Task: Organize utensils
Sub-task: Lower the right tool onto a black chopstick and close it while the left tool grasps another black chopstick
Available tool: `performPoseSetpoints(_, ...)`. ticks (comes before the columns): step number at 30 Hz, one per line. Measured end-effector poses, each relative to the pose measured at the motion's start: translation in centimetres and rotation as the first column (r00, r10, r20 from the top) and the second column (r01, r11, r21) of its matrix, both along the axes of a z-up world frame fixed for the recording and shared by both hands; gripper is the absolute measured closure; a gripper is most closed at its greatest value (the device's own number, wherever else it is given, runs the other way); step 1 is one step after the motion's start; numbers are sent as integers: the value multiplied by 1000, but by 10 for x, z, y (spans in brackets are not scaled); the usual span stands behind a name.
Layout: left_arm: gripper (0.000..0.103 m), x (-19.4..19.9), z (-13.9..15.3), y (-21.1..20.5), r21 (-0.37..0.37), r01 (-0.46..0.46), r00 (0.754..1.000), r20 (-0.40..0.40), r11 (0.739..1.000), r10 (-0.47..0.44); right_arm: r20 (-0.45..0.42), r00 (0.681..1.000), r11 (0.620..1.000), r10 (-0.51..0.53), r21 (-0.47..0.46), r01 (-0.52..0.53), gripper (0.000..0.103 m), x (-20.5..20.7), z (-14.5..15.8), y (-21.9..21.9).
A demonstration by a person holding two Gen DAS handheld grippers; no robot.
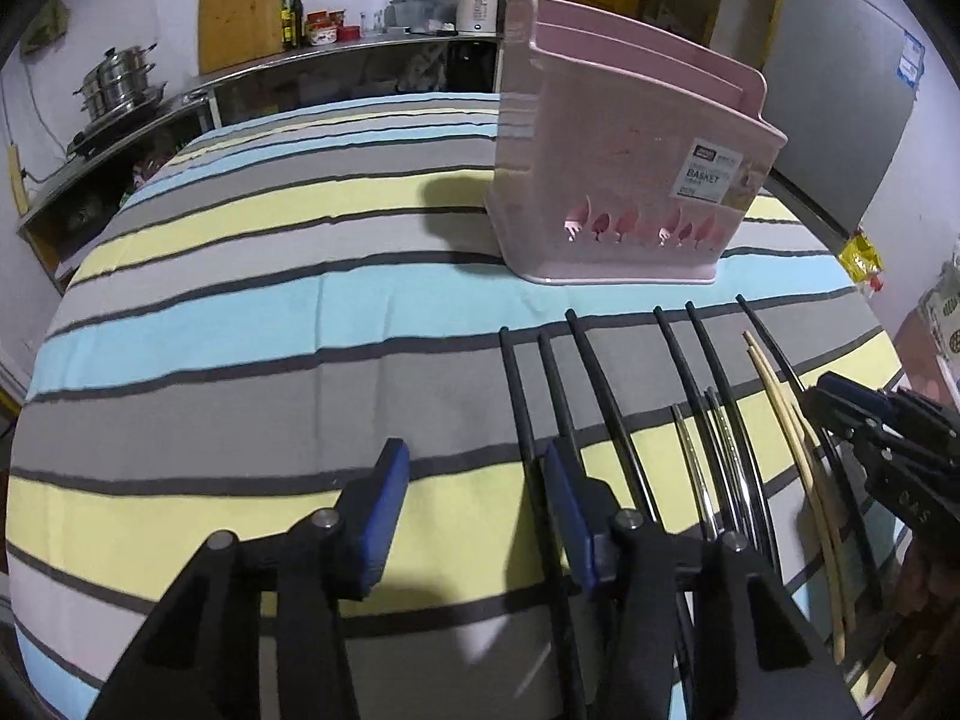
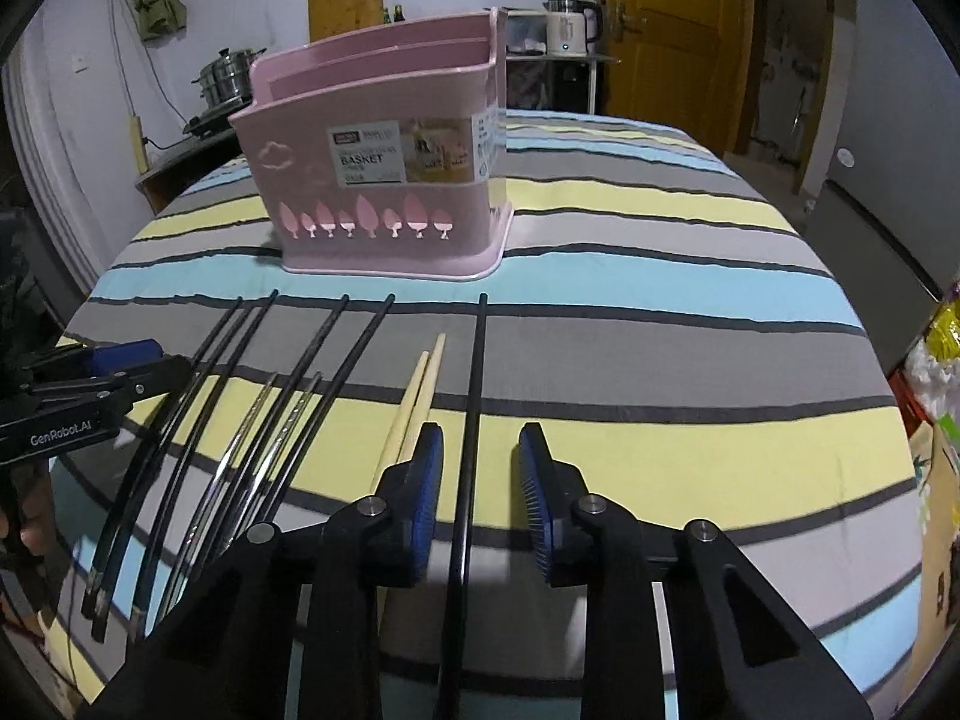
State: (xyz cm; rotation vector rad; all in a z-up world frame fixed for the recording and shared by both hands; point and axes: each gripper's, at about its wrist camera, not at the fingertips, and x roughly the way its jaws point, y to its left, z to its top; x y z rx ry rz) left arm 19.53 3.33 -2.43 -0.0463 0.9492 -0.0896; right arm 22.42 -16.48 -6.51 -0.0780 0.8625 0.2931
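A row of chopsticks is laid out on the striped surface (image 2: 660,360): black ones (image 2: 336,360), a shiny metal pair (image 2: 258,420) and a wooden pair (image 2: 420,390). One lone black chopstick (image 2: 474,420) is seen right between the wide-open fingers of the right gripper (image 2: 480,450), not pinched. The left gripper (image 1: 474,462) is held wide too, just left of the row, with nothing in it. The pink basket (image 2: 384,192) is parked just beyond the tips, ahead of both grippers.
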Motion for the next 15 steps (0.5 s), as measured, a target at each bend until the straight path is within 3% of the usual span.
performPoseSetpoints(11, 60, 13, 0, -18, 87, 51, 998, -29, 995, -48, -39, 999, 999, 1, -32, -2, 80, 24, -3, 10)
performPoseSetpoints(13, 64, 17, 1, -19, 81, 54, 998, -35, 995, -52, -45, 999, 999, 0, -40, -2, 85, 28, -2, 12)
performPoseSetpoints(15, 75, 19, 2, -21, 77, 61, 998, -39, 995, -58, -52, 999, 999, 2, -37, -4, 93, 31, -2, 13)
